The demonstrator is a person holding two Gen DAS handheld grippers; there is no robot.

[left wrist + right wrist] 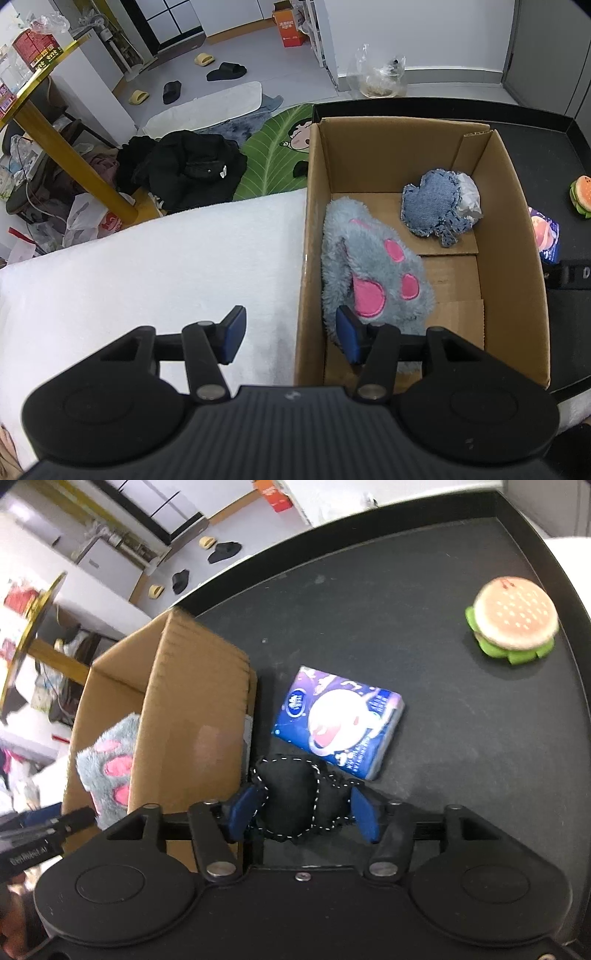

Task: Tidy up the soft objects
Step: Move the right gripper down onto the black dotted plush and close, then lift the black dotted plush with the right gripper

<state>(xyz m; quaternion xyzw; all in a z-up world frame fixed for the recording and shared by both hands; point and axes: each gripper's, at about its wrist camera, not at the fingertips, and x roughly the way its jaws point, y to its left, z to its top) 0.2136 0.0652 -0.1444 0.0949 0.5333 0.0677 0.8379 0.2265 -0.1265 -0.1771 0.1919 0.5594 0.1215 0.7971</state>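
Note:
An open cardboard box [511, 229] holds a grey fluffy paw plush [373, 266] with pink pads and a blue denim plush [432, 210]. My left gripper [291, 332] is open and straddles the box's left wall, one finger over the white towel [147, 266], the other beside the paw plush. In the right wrist view a black soft toy with white stitching [295, 797] lies on the black table [406, 590] beside the box [199, 701]. My right gripper [304, 810] is open, and the pads stand at the toy's sides without squeezing it.
A blue tissue pack [340, 720] lies just beyond the black toy. A burger plush [513, 624] sits near the table's far right edge. On the floor beyond the box are black clothes [184, 166], a green leaf rug [277, 155] and slippers.

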